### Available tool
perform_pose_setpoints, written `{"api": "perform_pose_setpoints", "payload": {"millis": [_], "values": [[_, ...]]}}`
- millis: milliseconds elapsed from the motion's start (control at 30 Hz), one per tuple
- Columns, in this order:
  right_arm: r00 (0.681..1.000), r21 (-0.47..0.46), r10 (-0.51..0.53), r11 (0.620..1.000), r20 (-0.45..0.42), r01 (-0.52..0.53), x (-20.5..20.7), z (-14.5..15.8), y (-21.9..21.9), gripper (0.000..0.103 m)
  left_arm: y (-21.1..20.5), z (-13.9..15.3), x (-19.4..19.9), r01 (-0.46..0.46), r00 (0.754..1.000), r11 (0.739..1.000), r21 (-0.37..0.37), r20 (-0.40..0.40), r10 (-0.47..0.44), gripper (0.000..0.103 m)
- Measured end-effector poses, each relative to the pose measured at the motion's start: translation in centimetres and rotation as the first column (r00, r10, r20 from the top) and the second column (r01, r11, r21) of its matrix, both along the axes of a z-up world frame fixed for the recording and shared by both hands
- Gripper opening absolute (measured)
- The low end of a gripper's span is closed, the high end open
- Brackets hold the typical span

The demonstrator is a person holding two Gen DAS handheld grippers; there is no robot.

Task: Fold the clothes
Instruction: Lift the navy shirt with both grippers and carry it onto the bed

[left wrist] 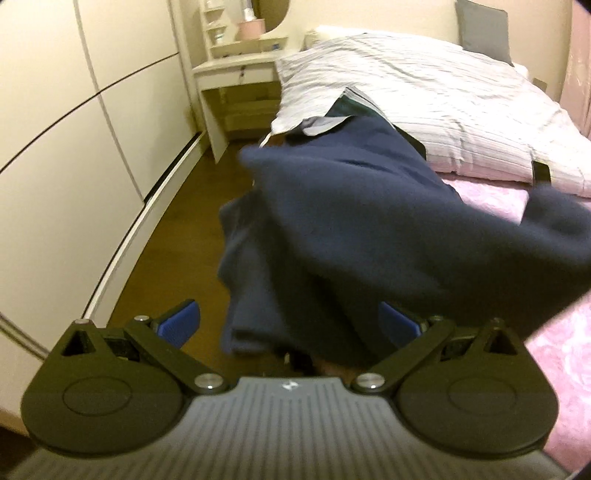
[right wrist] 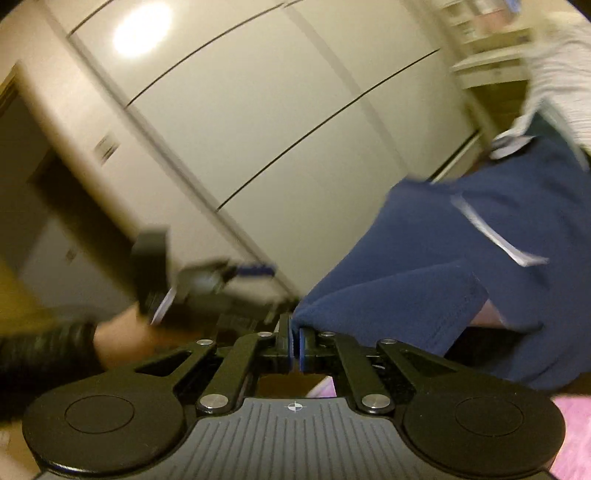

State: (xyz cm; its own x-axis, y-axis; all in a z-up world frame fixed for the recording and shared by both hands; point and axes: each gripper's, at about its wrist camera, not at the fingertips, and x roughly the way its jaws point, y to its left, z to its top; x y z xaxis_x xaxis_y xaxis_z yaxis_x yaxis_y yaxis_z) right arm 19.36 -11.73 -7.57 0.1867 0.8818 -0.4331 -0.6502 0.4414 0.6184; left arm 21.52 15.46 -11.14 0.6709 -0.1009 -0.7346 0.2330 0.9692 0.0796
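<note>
- Bedroom: a bed [left wrist: 576, 373] with a pink cover runs along the right of the left wrist view, wooden floor [left wrist: 177, 236] beside it, pale wardrobe doors [left wrist: 55, 129] on the left.
- White striped duvet [left wrist: 424, 92] bunched at the far end of the bed; grey pillow [left wrist: 480, 26] behind it against the headboard.
- White side desk [left wrist: 236, 66] with shelves stands at the head of the bed; a pink container [left wrist: 250, 29] sits on it.
- Navy garment [left wrist: 351, 229] is raised off the bed, hanging in loose folds between the cameras, blurred by motion. Its far end lies near the duvet; the near end droops over the bed's edge toward the floor.
- Left gripper [left wrist: 288, 325]: jaws spread wide, blue pads at either side. The cloth hangs between and in front of them; no pinch visible.
- Right gripper [right wrist: 294, 347]: jaws clenched together on an edge of the navy garment [right wrist: 461, 266], fabric bunching right at the pads and rising away to the right.
- Right wrist view is tilted steeply; wardrobe doors slant across it, with a light's reflection on them at upper left.
- In the same view, the left gripper [right wrist: 236, 273] shows at the left, blurred, carried by a hand [right wrist: 122, 339] below it with a dark sleeve [right wrist: 44, 354], held level with the right gripper and apart from the cloth.
- A pale strip [right wrist: 491, 232] crosses the garment's upper part; too blurred to identify.
</note>
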Motion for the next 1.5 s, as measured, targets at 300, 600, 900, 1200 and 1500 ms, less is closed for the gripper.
{"api": "perform_pose_setpoints", "payload": {"millis": [300,600,900,1200,1500], "values": [[0.980,-0.151,0.177,0.971,-0.086,-0.188,-12.3,-2.4,0.8,0.001,1.5,0.9,-9.1,-0.078,0.994,0.997,-0.027,-0.076,0.075,0.102],[0.833,-0.509,0.532,0.680,-0.155,-0.528,-24.2,-6.2,-3.4,0.001,-3.3,-0.9,-15.2,0.083,0.984,0.996,-0.041,-0.153,-0.088,0.102],[0.913,-0.686,0.354,0.615,-0.201,-0.389,-30.4,-11.9,-11.9,0.001,-15.9,-6.2,-16.7,0.534,0.804,0.839,-0.106,-0.243,-0.542,0.101],[0.984,-0.592,-0.013,0.800,-0.175,-0.094,-31.4,-11.5,-13.4,0.001,-28.0,-15.0,-13.0,0.804,0.531,0.588,-0.087,-0.339,-0.776,0.085],[0.958,-0.510,-0.199,0.858,-0.207,0.068,-32.5,-14.6,-15.2,0.001,-33.6,-20.0,-12.0,0.918,0.330,0.392,-0.058,-0.433,-0.839,0.002]]}}
